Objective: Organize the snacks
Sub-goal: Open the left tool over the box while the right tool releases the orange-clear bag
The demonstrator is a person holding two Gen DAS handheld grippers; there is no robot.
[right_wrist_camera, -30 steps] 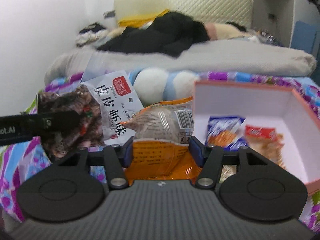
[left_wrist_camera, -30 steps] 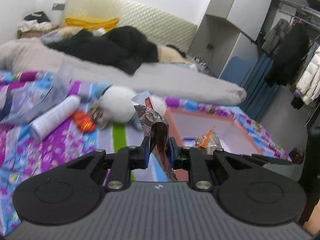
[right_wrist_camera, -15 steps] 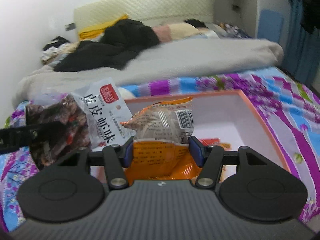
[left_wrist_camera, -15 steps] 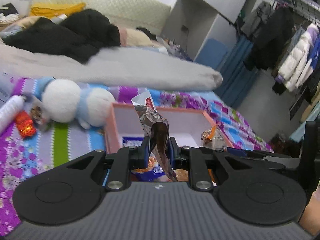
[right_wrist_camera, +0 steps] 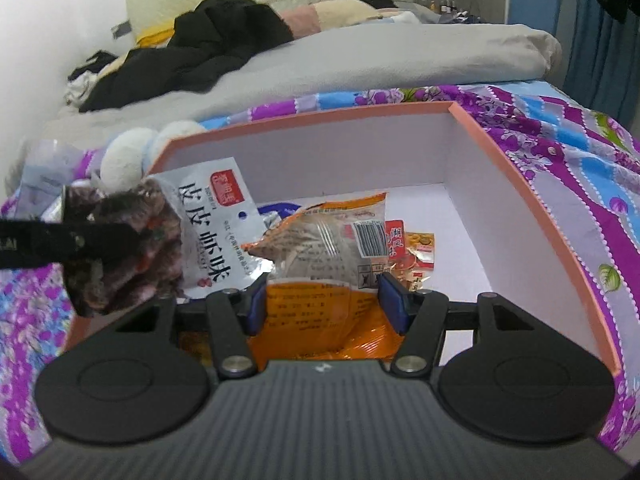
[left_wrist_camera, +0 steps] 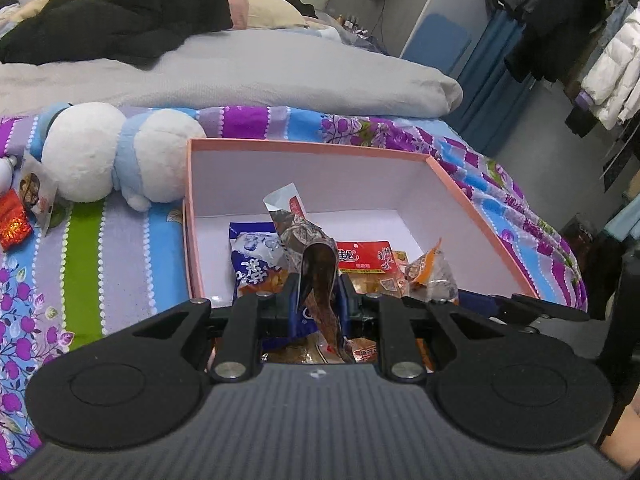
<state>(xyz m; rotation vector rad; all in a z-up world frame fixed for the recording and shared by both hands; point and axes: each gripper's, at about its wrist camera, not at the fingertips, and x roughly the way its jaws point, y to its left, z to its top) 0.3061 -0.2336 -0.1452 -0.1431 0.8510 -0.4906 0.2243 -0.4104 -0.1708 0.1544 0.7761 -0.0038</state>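
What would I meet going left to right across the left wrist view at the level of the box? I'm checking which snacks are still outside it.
Red foil snack → small printed packet → white and blue plush toy → pink box, snacks already inside → purple flowered bedspread.

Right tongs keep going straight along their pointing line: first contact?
Likely the red and yellow snack packets lying on the floor of the pink cardboard box, ahead of the held orange packet; depth unclear.
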